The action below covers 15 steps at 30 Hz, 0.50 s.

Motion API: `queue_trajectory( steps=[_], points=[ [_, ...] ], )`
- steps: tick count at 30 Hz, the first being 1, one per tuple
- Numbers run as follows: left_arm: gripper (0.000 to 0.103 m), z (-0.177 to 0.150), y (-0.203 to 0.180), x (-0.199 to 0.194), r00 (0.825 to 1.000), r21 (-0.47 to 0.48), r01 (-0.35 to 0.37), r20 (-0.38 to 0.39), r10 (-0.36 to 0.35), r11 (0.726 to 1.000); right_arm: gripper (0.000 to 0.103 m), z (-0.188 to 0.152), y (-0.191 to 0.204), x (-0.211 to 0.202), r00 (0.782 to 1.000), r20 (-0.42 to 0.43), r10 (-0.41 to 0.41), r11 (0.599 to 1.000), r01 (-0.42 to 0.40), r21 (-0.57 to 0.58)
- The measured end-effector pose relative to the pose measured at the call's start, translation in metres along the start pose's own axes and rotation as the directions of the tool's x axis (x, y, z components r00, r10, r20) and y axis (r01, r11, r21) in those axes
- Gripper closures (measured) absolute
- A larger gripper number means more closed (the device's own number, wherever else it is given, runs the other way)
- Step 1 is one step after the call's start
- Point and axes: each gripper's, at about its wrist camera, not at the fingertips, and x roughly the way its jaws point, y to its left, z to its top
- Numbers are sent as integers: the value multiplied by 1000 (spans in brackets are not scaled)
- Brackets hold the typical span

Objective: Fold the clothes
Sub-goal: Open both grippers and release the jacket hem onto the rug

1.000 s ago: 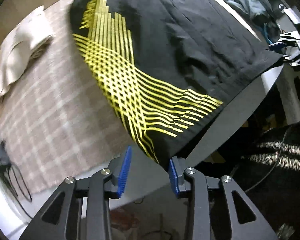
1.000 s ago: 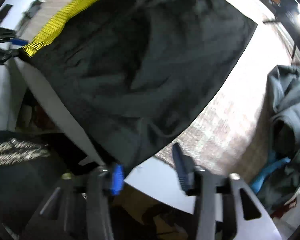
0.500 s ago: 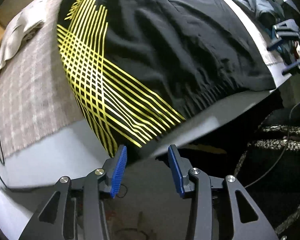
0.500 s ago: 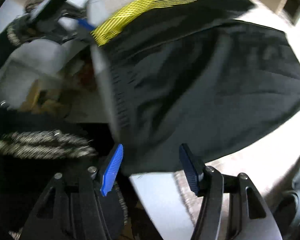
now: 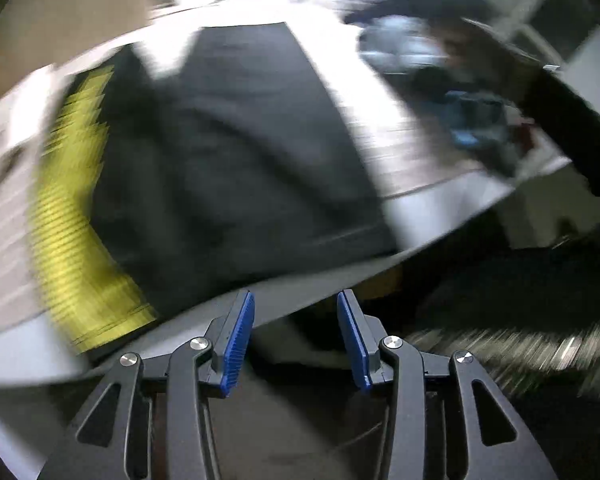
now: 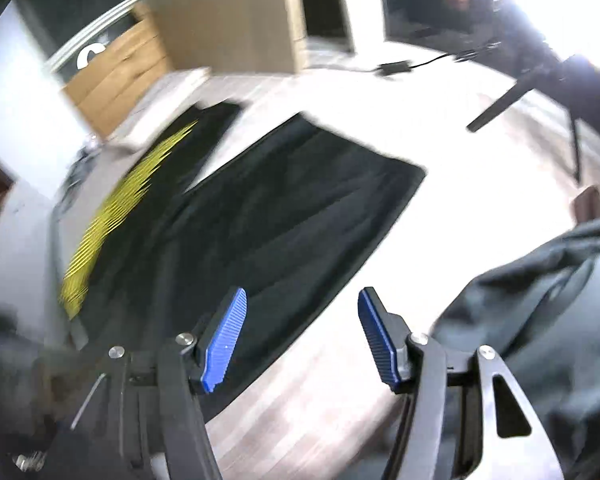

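A black garment with a yellow striped pattern lies spread flat on the table, its hem at the near table edge. My left gripper is open and empty, just off the table edge below the hem. The same garment shows in the right wrist view, its yellow pattern at the left. My right gripper is open and empty, above the garment's right edge and the cloth-covered table. Both views are motion-blurred.
A pile of dark grey clothes lies at the right of the table; it also shows blurred in the left wrist view. A cardboard box, a wooden cabinet and a cable stand at the back.
Both grippers have swung away from the garment's hem corners and turned; the right one now looks across the table from higher up. Both stay open. The garment lies flatter on the table.
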Motion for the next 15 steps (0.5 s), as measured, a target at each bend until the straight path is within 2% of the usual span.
queue_trajectory(
  steps=[1,4,7,10,15],
  points=[
    [62,8,-15,10,999,19,51,9,-52,999,45,4,-5,8,1000,1,-15,1000,15,9],
    [62,25,-44,50,994,43,110,-12,-110,993,45,11,-14,25,999,1,-52,998,52,32],
    [62,32,-64,76,997,81,70,-47,-66,994,45,13,-18,41,999,-11,-45,997,45,68],
    [62,30,-67,95,997,82,21,-74,-15,996,45,14,-24,53,999,-22,-42,995,44,92],
    [65,32,-71,101,996,83,-19,-84,26,996,45,22,-38,63,999,-14,-47,991,49,127]
  ],
)
